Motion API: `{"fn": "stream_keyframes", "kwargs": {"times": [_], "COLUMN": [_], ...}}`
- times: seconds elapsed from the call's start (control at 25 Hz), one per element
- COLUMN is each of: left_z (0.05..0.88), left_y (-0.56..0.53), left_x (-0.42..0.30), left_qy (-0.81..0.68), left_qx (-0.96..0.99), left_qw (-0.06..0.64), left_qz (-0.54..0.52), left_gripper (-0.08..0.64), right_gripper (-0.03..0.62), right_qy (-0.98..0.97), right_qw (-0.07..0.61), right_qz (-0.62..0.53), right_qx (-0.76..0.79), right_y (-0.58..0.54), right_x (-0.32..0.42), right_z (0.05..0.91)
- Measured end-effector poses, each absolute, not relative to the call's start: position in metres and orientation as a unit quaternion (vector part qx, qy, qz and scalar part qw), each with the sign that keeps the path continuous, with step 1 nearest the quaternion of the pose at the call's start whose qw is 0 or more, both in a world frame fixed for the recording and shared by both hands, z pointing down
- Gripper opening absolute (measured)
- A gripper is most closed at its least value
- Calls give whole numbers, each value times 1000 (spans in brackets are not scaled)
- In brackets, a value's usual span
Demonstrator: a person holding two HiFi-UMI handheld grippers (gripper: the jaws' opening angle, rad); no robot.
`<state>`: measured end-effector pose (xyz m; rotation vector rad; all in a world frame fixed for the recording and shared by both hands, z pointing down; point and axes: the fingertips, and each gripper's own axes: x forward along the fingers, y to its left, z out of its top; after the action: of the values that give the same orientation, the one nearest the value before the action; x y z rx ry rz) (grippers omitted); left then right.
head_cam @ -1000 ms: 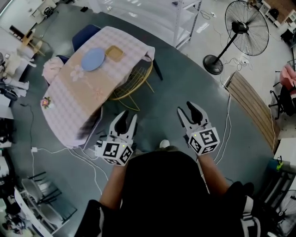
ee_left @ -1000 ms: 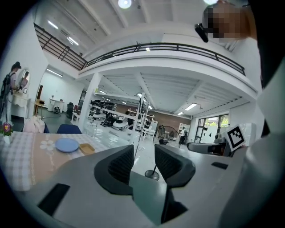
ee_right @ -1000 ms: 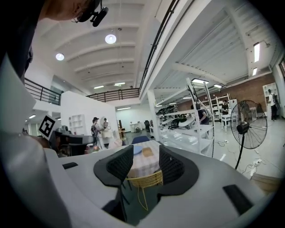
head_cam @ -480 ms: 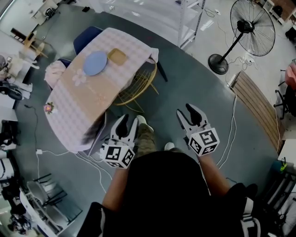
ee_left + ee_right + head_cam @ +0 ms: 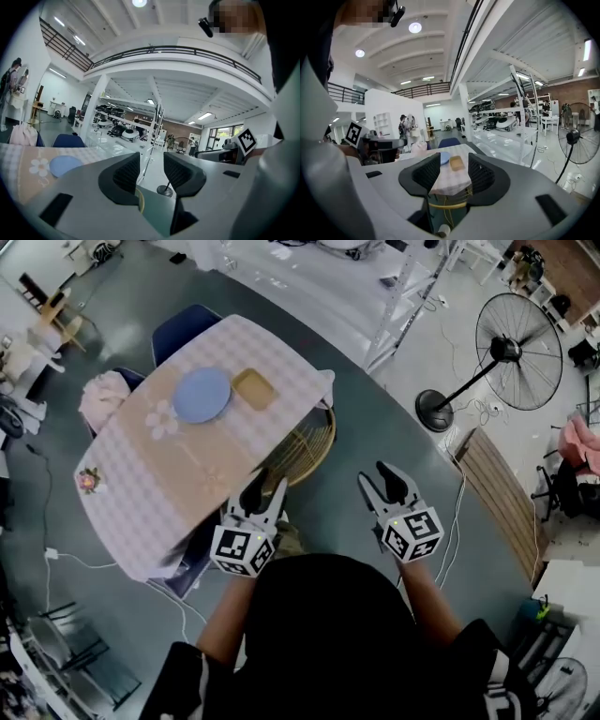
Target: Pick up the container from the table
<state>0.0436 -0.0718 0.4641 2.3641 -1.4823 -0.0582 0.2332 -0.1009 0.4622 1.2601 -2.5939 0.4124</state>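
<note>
Two grippers, both empty with jaws spread wide. The left gripper (image 5: 265,493) and right gripper (image 5: 382,486) are held out side by side in front of the person, well short of the bench (image 5: 178,460). My guess is they're opened ahead of the reach, since nothing's in range yet. The container (image 5: 253,388), a shallow tan tray, sits flat near the bench's far end, open side up, just beside a blue plate (image 5: 202,395). It looks close to square, so I can't pick a long axis. Its edges run roughly with the bench's edges. The right gripper view frames it between the jaws, so that one seems lined up.
</note>
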Motion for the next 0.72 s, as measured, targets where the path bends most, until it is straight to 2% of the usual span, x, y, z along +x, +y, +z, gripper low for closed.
{"fn": "stream_keyframes", "kwargs": {"times": [0.4,0.72], "left_z": [461,481], "left_y": [-151,-179], "left_x": [-69,-122], "left_qy": [-544,-581], "left_qx": [817,786], "left_qw": [180,198], "left_qz": [-55,-71], "left_gripper": [140,140], "right_gripper": [167,167], "right_qy": [-903,-905], "right_qw": [158,227], "right_qz": [114,140], "right_qx": [382,331], "right_y": [-236,-313], "right_x": [90,16], "right_z": [457,534]}}
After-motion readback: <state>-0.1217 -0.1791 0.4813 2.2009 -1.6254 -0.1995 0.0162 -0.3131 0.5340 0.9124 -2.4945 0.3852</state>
